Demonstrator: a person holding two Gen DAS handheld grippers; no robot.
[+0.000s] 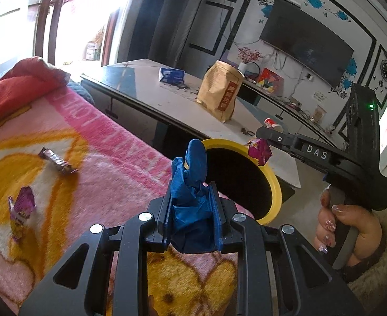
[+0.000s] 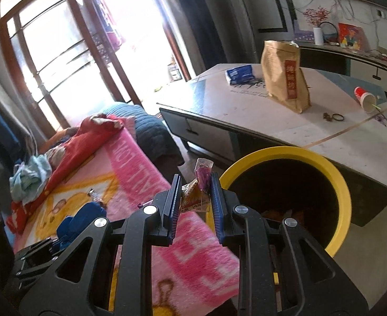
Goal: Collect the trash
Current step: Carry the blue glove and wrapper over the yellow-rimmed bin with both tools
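Note:
My left gripper [image 1: 192,188] is shut on a crumpled blue glove [image 1: 193,166], held over the pink blanket [image 1: 109,142] just short of the yellow-rimmed bin [image 1: 275,181]. My right gripper [image 2: 196,181] is shut on a purple wrapper [image 2: 203,177], with a clear orange wrapper [image 2: 193,200] hanging below it, beside the bin's near rim [image 2: 285,151]. In the left wrist view the right gripper [image 1: 262,133] dangles that purple wrapper [image 1: 259,153] over the bin's far rim. A brown wrapper [image 1: 57,162] and another purple wrapper [image 1: 22,208] lie on the blanket.
A low table [image 2: 338,147] stands behind the bin with a brown paper bag [image 2: 285,79], a blue packet [image 2: 239,73] and a tipped red cup [image 2: 364,98]. Red bedding [image 2: 69,142] is piled at the blanket's far end. A hand [image 1: 351,226] grips the right handle.

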